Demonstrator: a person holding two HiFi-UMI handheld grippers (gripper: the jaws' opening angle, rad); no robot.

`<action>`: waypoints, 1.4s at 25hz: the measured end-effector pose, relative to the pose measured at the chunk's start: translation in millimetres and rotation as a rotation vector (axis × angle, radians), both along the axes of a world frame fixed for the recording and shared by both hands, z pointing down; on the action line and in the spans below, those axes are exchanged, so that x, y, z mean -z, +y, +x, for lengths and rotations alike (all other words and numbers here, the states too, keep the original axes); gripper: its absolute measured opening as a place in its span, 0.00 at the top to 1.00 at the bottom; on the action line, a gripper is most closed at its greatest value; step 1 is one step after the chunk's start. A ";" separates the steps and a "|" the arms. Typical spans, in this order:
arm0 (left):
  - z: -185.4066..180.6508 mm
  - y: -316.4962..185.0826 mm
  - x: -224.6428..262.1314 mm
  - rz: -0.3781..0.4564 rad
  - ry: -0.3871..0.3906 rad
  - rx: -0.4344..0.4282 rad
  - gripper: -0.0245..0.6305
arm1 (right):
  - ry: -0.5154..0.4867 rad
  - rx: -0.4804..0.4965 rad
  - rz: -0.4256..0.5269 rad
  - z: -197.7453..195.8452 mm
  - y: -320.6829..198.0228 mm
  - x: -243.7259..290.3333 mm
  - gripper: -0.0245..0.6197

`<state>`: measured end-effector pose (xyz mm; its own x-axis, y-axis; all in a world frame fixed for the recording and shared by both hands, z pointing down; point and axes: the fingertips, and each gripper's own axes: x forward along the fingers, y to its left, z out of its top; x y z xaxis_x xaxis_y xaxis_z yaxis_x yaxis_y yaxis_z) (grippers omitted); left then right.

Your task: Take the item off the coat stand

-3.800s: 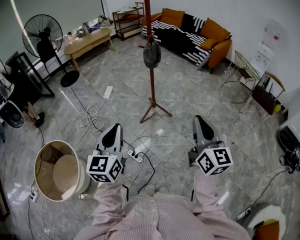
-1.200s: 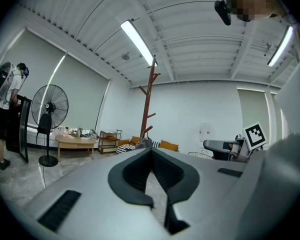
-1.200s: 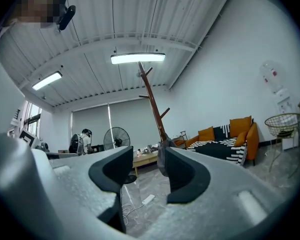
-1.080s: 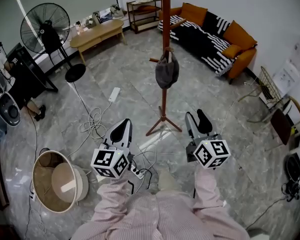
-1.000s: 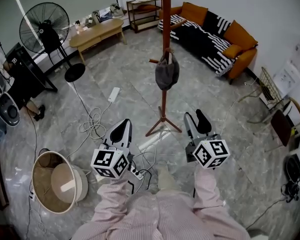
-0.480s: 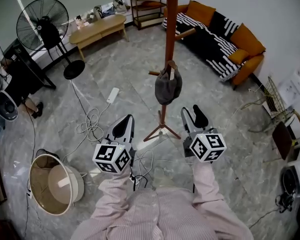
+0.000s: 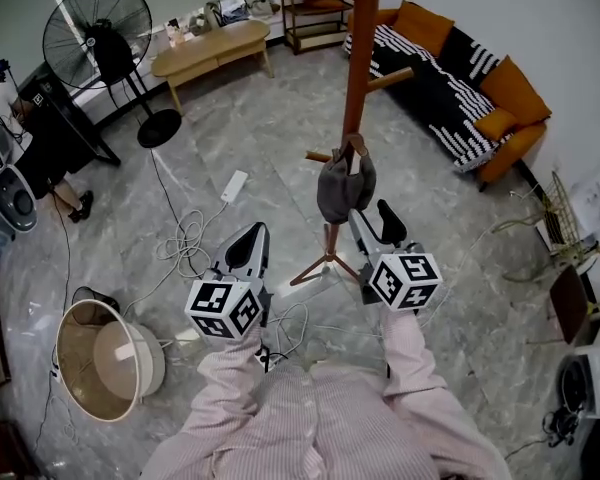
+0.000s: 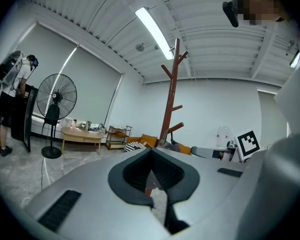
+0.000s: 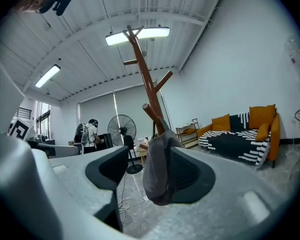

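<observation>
Approach stage, nothing removed yet. The grey cap (image 7: 345, 188) hangs from a low peg (image 7: 320, 155) on the coat stand (image 7: 361, 58), its full weight on the peg, and neither gripper is touching it as far as I can judge. The right gripper (image 7: 372, 218) is raised toward the stand with its jaws wide apart. In the right gripper view the cap hangs in line with the gap between them, close in front, but I cannot tell whether the tips already flank it. The left gripper (image 7: 248, 243) sits lower and off to the left, well apart from the cap, with its jaws drawn together and nothing between them; only a sliver of floor shows through. By my reading, the work left is the whole removal: bring the right jaws around the cloth, close on it, lift the cap clear of the upward-angled peg, and draw it away from the stand.
</observation>
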<state>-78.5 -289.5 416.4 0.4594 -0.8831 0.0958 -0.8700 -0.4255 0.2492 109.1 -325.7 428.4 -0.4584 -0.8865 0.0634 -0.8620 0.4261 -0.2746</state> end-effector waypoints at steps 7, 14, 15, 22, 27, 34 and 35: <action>-8.4 -18.6 -9.4 -0.025 0.000 0.002 0.96 | 0.038 -0.007 -0.031 -10.8 -24.5 -15.5 0.58; -11.2 -44.4 -16.8 -0.058 -0.001 -0.019 0.96 | 0.068 -0.011 -0.080 -19.8 -46.0 -29.5 0.58; -10.6 -47.2 -17.5 -0.059 -0.001 -0.024 0.96 | 0.074 -0.014 -0.081 -20.5 -48.5 -30.5 0.58; -11.2 -60.8 -20.2 -0.069 0.000 -0.043 0.96 | 0.097 -0.048 -0.112 -20.3 -60.4 -37.7 0.59; -13.6 -65.0 -20.7 -0.073 0.003 -0.049 0.96 | 0.128 -0.070 -0.109 -19.7 -63.9 -37.3 0.69; -17.9 -66.1 -23.6 -0.073 0.005 -0.046 0.96 | 0.155 -0.101 -0.102 -16.2 -66.2 -38.5 0.85; -18.4 -66.0 -23.9 -0.072 0.005 -0.045 0.96 | 0.156 -0.103 -0.099 -15.8 -66.1 -37.8 0.86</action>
